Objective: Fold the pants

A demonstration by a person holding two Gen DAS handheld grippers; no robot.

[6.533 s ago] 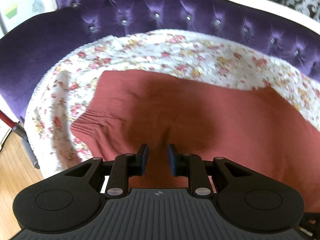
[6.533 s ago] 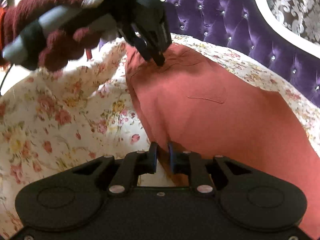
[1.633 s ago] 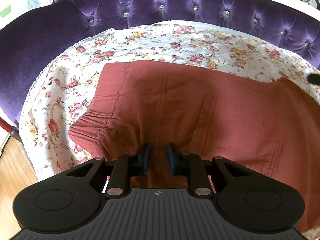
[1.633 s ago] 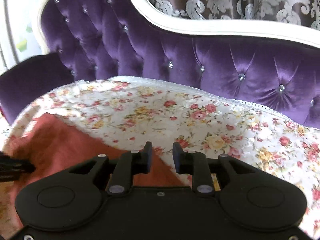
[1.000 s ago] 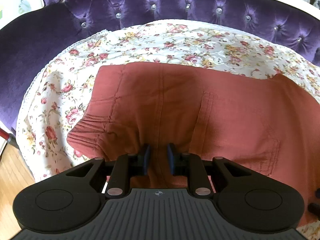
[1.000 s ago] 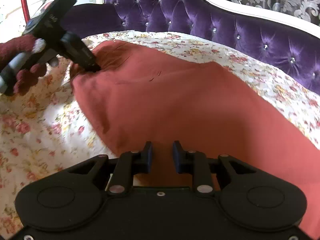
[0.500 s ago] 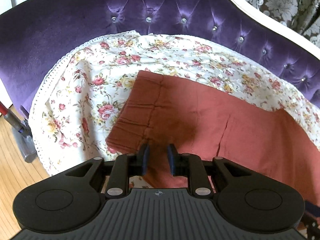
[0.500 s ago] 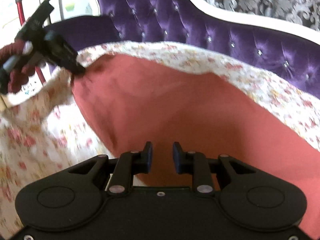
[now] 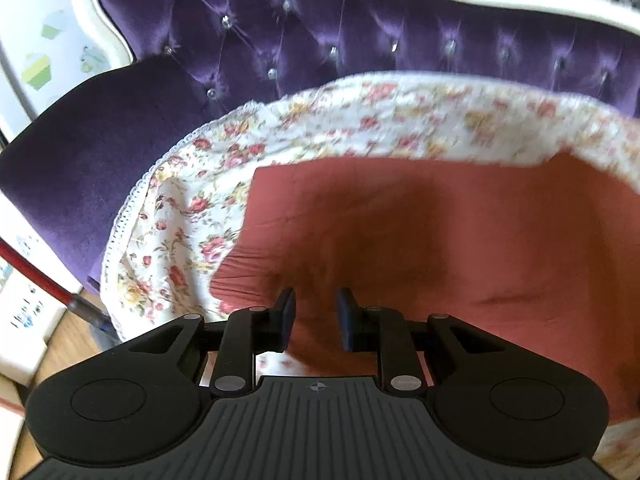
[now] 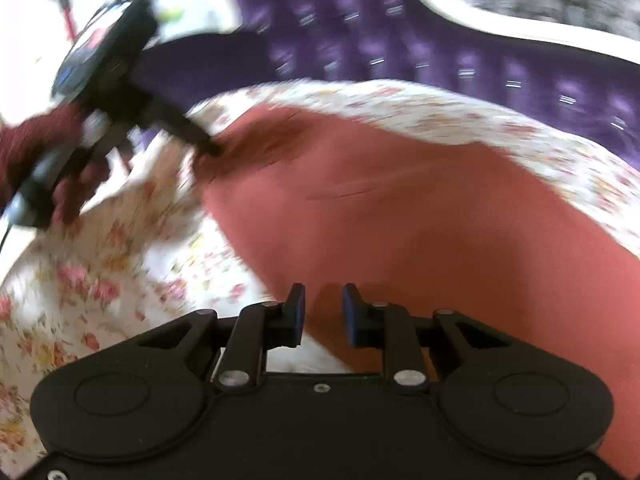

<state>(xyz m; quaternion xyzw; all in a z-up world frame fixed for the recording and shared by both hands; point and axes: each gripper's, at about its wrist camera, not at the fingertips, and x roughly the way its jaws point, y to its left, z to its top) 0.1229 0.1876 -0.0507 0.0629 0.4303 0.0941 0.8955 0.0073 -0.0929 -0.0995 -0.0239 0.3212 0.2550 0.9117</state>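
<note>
Rust-red pants (image 9: 420,240) lie spread on a floral cloth (image 9: 180,220) over a purple sofa. My left gripper (image 9: 315,318) holds the near edge of the pants by the waistband corner, fabric between its narrowly parted fingers. My right gripper (image 10: 323,314) holds the near edge of the pants (image 10: 400,220) further along, fabric between its fingers. The left gripper also shows in the right wrist view (image 10: 208,148), in a hand with a red knit glove, its tip on the waist end. Both views are motion-blurred.
The tufted purple sofa back (image 9: 320,40) with a white frame rises behind. The sofa arm (image 9: 80,152) is at the left. A red-handled pole (image 9: 36,272) and wooden floor (image 9: 68,340) lie beyond the seat's left edge.
Both grippers have moved while holding the pants; the left gripper has shifted toward the waistband end and the fabric now looks smoother. The right view has swung and blurred.
</note>
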